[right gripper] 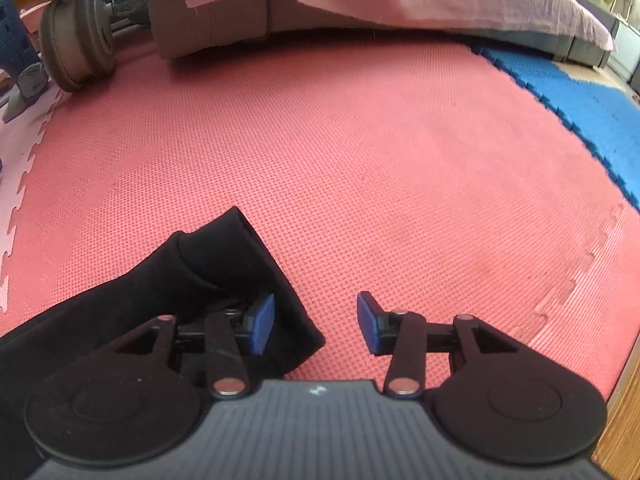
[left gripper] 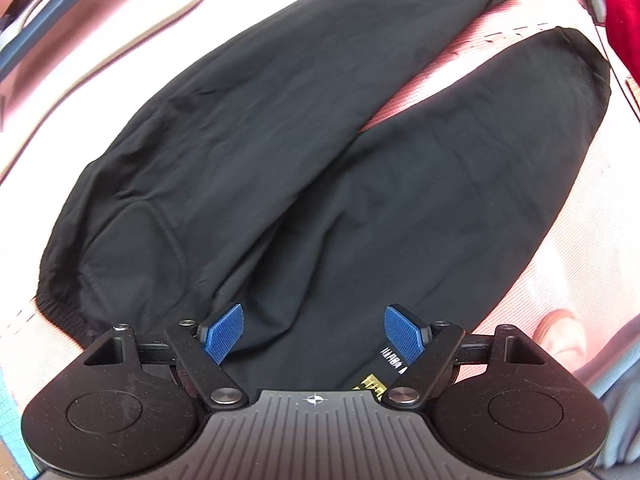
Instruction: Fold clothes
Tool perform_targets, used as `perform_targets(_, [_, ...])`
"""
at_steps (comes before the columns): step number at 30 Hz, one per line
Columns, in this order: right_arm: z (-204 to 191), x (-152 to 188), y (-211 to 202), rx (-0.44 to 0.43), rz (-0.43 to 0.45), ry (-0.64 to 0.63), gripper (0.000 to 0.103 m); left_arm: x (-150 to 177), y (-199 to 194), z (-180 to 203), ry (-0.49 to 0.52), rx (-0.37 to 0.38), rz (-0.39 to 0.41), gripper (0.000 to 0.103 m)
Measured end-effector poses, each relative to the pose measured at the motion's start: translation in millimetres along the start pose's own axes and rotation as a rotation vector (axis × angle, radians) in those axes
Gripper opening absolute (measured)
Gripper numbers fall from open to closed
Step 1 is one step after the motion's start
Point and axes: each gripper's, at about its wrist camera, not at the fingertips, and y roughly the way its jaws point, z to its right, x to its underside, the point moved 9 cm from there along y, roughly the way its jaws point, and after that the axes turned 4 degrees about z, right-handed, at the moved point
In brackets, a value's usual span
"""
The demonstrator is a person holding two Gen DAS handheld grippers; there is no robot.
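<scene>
Trousers: black trousers [left gripper: 280, 152] are seen spread flat on a pink foam floor mat [right gripper: 360, 160], legs splayed apart in a V.
Axis: the long axis is seen running from the waistband, beside the left gripper [left gripper: 314, 340], out to the cuffs near the right gripper [right gripper: 316, 324].
Left fingers: held released and wide above the waistband; nothing is gripped.
Right fingers: spread apart, one finger tucked inside a cuff [right gripper: 240, 264]; no cloth is pinched.
Stage: an early or an unfolded layout is equally fitted.
Technique: any fold is judged best made with both layers of the hem pinched together, so the legs are kept aligned and smooth.
Surroundings: a dumbbell [right gripper: 76, 40] is seen beyond the mat.
</scene>
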Motion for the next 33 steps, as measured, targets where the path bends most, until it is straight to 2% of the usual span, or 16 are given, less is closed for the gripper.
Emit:
perform_targets(7, [-59, 17, -57, -0.093, -0.043, -0.179, 0.049, 4, -25, -48, 0.007, -0.049, 0.020, 0.080])
perform_targets(16, [-138, 44, -133, -0.216, -0.101, -0.413, 0.050, 7, -26, -69, 0.059, 0.040, 0.046, 0.080])
perform_targets(18, [-166, 55, -153, -0.246, -0.113, -0.474, 0.051, 9, -25, -76, 0.075, 0.044, 0.054, 0.080])
perform_targets(20, [-193, 66, -174, -0.277, -0.125, -0.536, 0.058, 11, -24, -83, 0.097, 0.042, 0.064, 0.080])
perform_targets(22, [-218, 78, -190, -0.309, -0.139, -0.578, 0.060, 13, -22, -90, 0.124, 0.034, 0.075, 0.080])
perform_targets(27, [-280, 110, -226, -0.374, -0.176, -0.667, 0.060, 18, -12, -107, 0.169, -0.008, 0.085, 0.080])
perform_targets(33, [-327, 146, -259, -0.427, -0.206, -0.764, 0.060, 23, -3, -111, 0.194, 0.059, 0.116, 0.080])
